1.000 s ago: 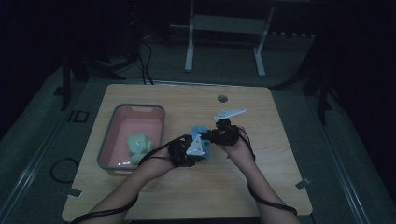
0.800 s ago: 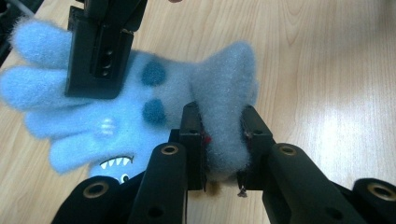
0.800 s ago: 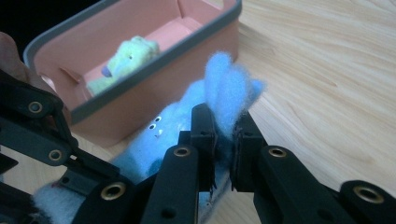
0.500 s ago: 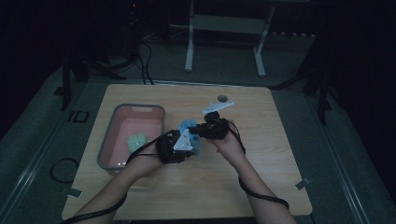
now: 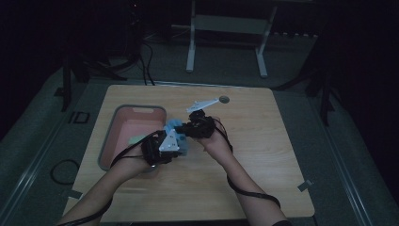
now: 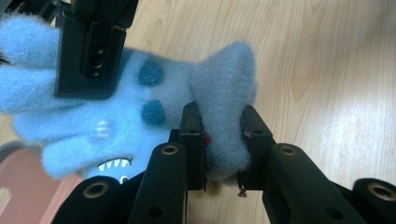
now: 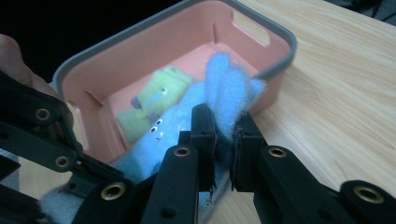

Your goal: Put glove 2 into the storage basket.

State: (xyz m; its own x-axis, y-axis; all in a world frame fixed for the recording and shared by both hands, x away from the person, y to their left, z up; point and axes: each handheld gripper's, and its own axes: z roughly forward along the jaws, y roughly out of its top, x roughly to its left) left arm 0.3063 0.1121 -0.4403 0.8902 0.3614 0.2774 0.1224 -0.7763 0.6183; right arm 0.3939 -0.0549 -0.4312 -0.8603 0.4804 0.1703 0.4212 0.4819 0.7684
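1. Right up close, the left gripper [image 6: 223, 154] has its fingers [image 6: 194, 140] pinching a fluffy limb of the blue plush toy [image 6: 140, 107], pile squeezed tight between the two pads.
2. Same story on the right gripper [image 7: 223, 140]: its fingers [image 7: 204, 135] clamp another tuft of that blue plush toy [image 7: 229, 88], which is stretched between both hands.
3. From the high view, the left gripper [image 5: 164, 146] and right gripper [image 5: 195, 127] sit just beside each other, the blue plush toy [image 5: 173, 126] held between them above the desk [image 5: 263, 155], right at the near right edge of the pink bin [image 5: 134, 125].
4. Look at the toy's face in the left gripper view: dark blue spots, small white jagged teeth.
5. Further back, inside the pink bin [image 7: 154, 70], a green plush toy [image 7: 159, 95] lies on the floor of it.
6. Far side of the desk, a small round dark disc [image 5: 224, 99] sits near the back edge.
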